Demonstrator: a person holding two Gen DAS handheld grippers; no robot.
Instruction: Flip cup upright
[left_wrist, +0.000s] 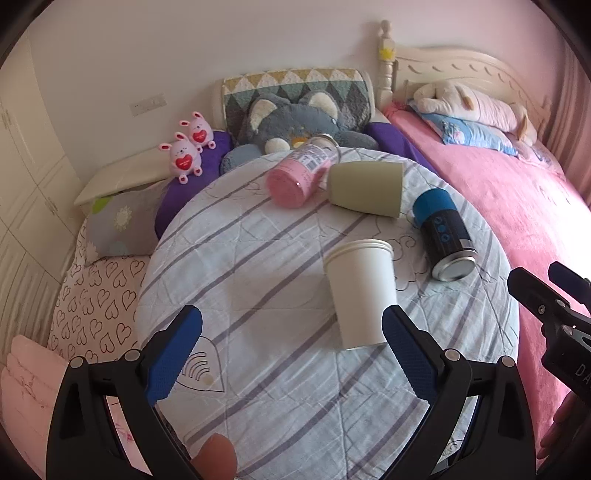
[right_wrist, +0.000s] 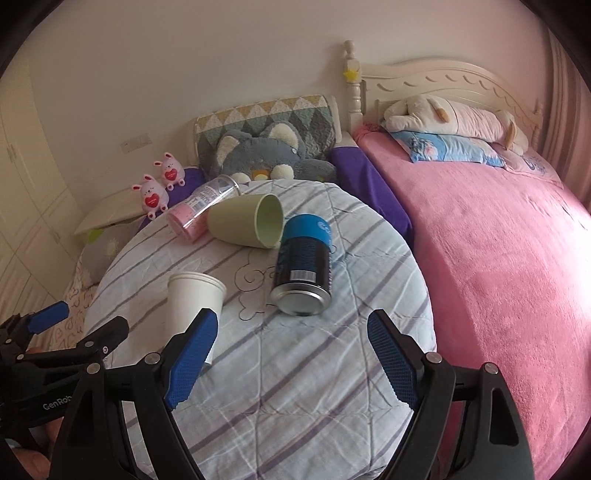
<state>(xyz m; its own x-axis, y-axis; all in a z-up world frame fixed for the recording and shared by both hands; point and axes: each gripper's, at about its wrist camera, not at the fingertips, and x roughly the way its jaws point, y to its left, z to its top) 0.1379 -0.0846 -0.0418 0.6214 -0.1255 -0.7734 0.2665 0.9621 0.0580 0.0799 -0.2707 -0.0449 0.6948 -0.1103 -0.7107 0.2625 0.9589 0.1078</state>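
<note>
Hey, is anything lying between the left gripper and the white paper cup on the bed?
Nothing visible does. The white paper cup lies on its side on the striped quilt, just ahead of the open left gripper, near its right finger; only bare quilt lies between them.

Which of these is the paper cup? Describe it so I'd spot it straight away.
Start at the striped quilt spread beside the pink bed. Four containers lie tipped over on it; the paper cup is the one nearest the grippers. It alone is plain white, unlike the green cup, pink bottle and blue-and-black can.

striped quilt (left_wrist: 258, 258), four toppled cups (left_wrist: 360, 291)
</note>
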